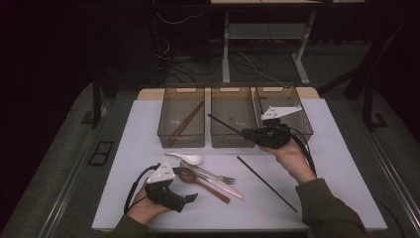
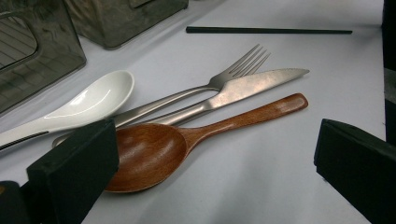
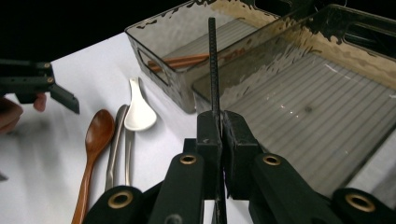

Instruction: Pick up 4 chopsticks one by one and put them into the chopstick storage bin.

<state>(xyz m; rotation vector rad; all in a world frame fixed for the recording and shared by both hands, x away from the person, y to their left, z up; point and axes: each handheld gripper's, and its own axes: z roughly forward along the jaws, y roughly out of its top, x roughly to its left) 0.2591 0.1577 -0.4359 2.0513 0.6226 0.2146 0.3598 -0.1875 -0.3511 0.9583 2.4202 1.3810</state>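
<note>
Black chopstick (image 3: 213,56): thin, straight, dark, with fine ridges along the shaft in the right gripper view. The right gripper (image 1: 246,132) is clenched on it, the pads pinching the stick near one end; most of its length sticks out past the jaws. In the high view the stick (image 1: 224,123) slants up and to the left from the jaws, its free end over the middle bin (image 1: 233,141), above the bin floor and not lying in it. The right hand (image 1: 289,156) holds the gripper just in front of the row of bins.

Second black chopstick (image 1: 266,183) lies flat on the white table (image 1: 322,148), near the right forearm and apart from both grippers.

The left gripper (image 1: 190,197) rests low on the table at the near left, jaws spread wide with nothing between the pads. In the left gripper view the bowl of the wooden spoon (image 2: 154,154) sits right by one jaw. I cannot tell whether they touch. Beside the spoon lie a table knife (image 2: 243,88), a fork (image 2: 233,72) and a white ceramic spoon (image 2: 88,102), all bunched together.

Left bin (image 1: 181,140) holds brown chopsticks (image 1: 187,120). The right bin (image 1: 302,121) sits partly behind the right gripper.
</note>
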